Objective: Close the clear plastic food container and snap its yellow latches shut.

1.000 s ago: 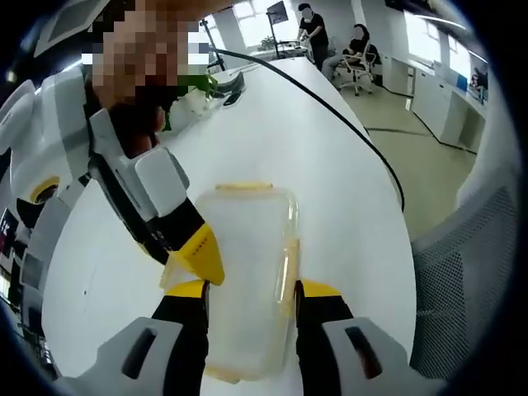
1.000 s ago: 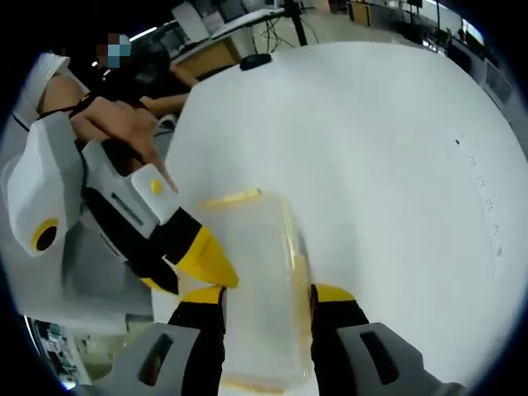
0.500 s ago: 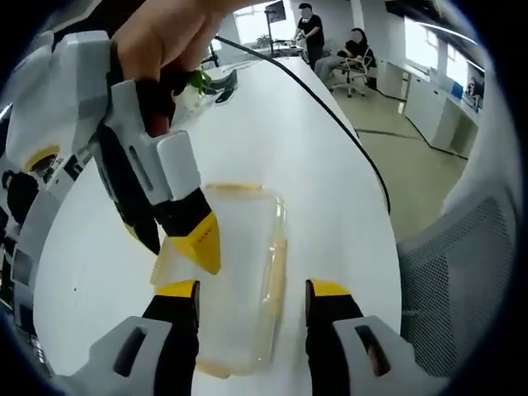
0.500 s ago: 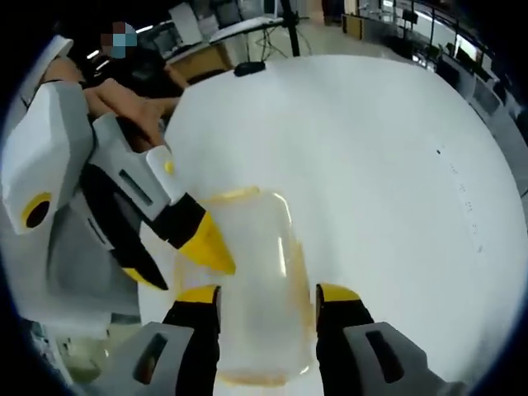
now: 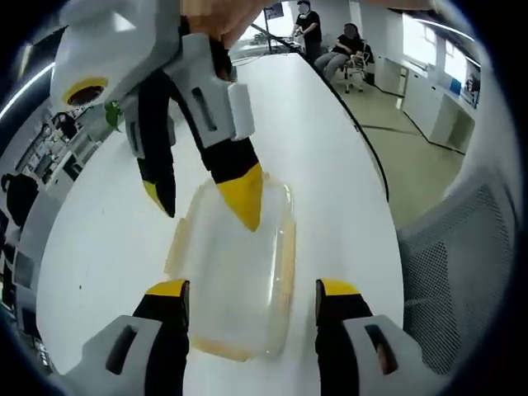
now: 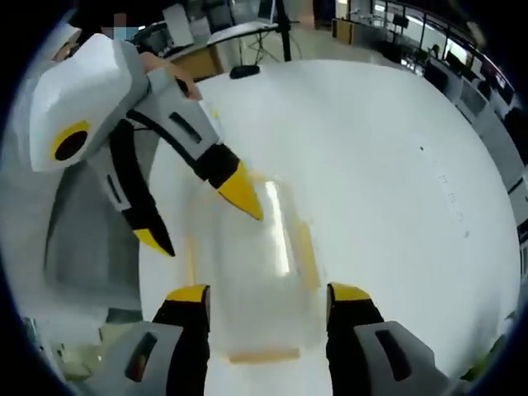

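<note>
- Left gripper view: the clear plastic container (image 5: 235, 276), a rounded rectangle with translucent walls and yellow latches (image 5: 288, 256) along its edges, lies on the smooth white bench (image 5: 330, 148).
- The left gripper (image 5: 252, 290) has its black, yellow-tipped fingers (image 5: 167, 290) spread wide, one on each side of the container, gripping nothing.
- The right gripper (image 5: 206, 198) reaches in from above, fingers parted, one yellow tip over the lid.
- Right gripper view: the container (image 6: 252, 272) lies between the right gripper's (image 6: 269, 295) open fingers.
- The left gripper (image 6: 198, 216) enters with its fingers apart, one tip at the container's far end.
</note>
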{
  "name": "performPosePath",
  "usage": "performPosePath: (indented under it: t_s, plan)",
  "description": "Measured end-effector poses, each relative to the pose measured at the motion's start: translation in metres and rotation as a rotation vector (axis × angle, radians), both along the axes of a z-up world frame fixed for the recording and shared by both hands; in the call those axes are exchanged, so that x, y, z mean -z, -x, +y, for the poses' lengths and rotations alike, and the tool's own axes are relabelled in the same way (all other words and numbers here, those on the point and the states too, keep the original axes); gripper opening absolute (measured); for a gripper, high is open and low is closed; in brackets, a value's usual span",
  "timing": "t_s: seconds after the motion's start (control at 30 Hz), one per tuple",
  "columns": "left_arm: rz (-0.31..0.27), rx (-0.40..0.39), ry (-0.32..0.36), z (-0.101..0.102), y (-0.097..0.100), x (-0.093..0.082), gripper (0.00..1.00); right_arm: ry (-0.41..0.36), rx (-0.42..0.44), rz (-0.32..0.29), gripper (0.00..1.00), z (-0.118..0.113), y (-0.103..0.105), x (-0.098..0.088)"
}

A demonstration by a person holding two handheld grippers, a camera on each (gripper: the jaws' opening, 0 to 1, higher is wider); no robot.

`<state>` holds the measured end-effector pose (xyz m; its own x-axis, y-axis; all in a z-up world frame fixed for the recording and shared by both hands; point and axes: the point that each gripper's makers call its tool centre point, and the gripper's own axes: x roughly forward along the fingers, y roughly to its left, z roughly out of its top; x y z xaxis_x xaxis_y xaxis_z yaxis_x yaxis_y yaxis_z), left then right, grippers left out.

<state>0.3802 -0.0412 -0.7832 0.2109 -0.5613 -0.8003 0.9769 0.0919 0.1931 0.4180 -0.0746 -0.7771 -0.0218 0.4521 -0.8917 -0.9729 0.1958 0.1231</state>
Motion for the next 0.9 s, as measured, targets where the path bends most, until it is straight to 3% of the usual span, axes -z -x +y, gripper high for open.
performPosePath:
  t_s: [0.47, 0.9]
  plan:
    - [-0.008, 0.018, -0.021, 0.011, -0.012, 0.002, 0.74, -0.025, 0.069, -0.066, 0.65, -0.015, 0.012, 0.006]
    - [-0.02, 0.024, -0.035, 0.015, -0.021, 0.005, 0.82, -0.07, 0.103, -0.217, 0.76, -0.019, 0.014, 0.007]
